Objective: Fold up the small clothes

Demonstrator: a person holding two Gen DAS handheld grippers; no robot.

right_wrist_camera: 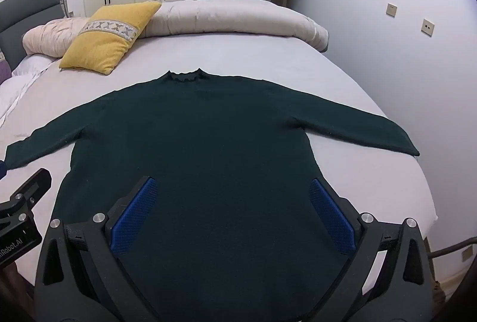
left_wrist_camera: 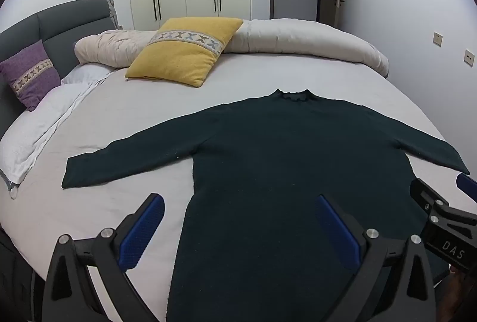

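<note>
A dark green long-sleeved sweater lies flat on the bed, collar away from me, both sleeves spread out; it also shows in the right wrist view. My left gripper is open and empty, above the sweater's lower left edge. My right gripper is open and empty, above the sweater's lower body. The right gripper's body shows at the right edge of the left wrist view. The left gripper's body shows at the left edge of the right wrist view. The sweater's hem is hidden below both views.
The bed sheet is light grey. A yellow pillow, a rolled duvet and a purple pillow lie at the far side. A grey headboard stands left. A wall runs along the bed's right edge.
</note>
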